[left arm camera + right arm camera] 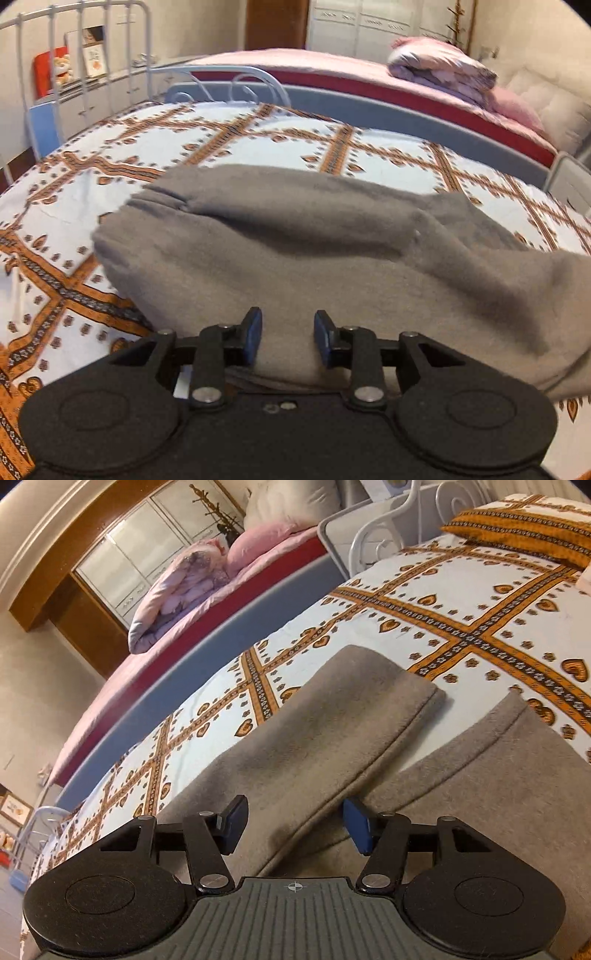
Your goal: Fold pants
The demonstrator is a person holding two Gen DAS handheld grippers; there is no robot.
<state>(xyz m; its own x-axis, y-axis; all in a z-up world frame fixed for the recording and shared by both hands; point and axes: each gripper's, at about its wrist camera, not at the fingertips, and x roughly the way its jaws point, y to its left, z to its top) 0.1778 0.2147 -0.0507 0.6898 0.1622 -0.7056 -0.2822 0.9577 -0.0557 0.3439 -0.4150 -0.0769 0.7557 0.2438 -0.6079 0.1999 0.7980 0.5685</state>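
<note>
- Nearest to us, the left gripper (288, 339) shows its two blue-padded fingers (252, 334) parted by a moderate gap; grey cloth fills the space between them, yet neither pad visibly presses it, so we cannot tell whether anything is held.
- Our right gripper (293, 825) stands wider open, its fingers straddling the near edge of one trouser leg without closing on it.
- The pants (295, 251), of soft grey fleece, lie on the patterned bedspread (221, 140) directly ahead of both grippers.
- In the left wrist view we see the pants as a broad grey mass running from the left, where gathered folds meet at a seam, across to the right edge of the picture; the view is somewhat blurred.
- In the right wrist view we see the two legs (314, 731) lying side by side and slightly apart, a wedge of bedspread showing between them, each ending in a stitched hem toward the far side.
- Further off, an orange patterned pillow (524, 528) rests near the head of this bed, beside a white metal bed frame (373, 542).
- Beyond a grey rail (424, 122) stands a second bed (332, 70) with pink sheets, carrying a folded quilt (443, 66).
- Farthest away, we note white wardrobe doors (365, 26) against the back wall.
</note>
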